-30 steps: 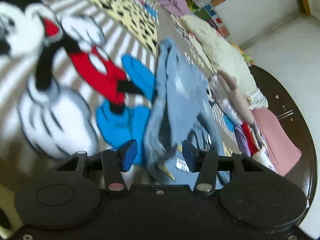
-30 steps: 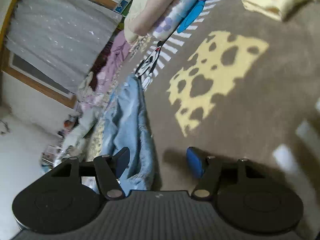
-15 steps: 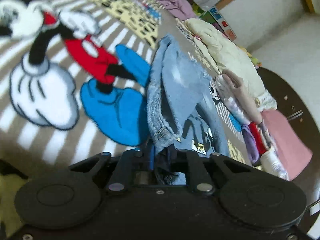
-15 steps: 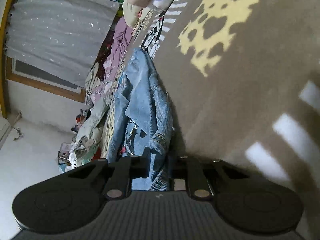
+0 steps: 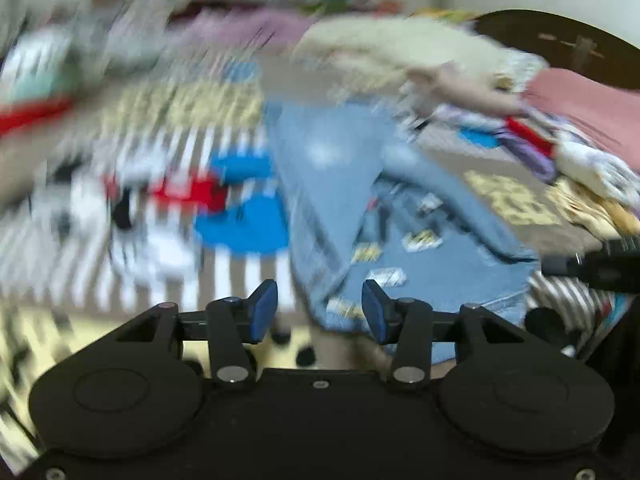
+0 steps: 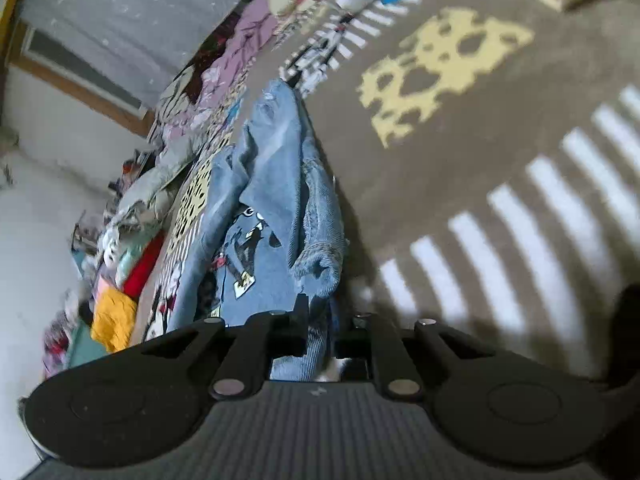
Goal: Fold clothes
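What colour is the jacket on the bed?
Light blue denim jacket, clearest in the right wrist view.

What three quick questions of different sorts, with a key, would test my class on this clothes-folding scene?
1. True or false: the right tool is shut on the denim jacket.
2. Multiple choice: the left tool is A) clamped on denim, B) opening, pads pressing nothing, C) out of view.
3. Fill in: the jacket lies on a cartoon-print ___.

Key: 1 true; 2 B; 3 blanket.
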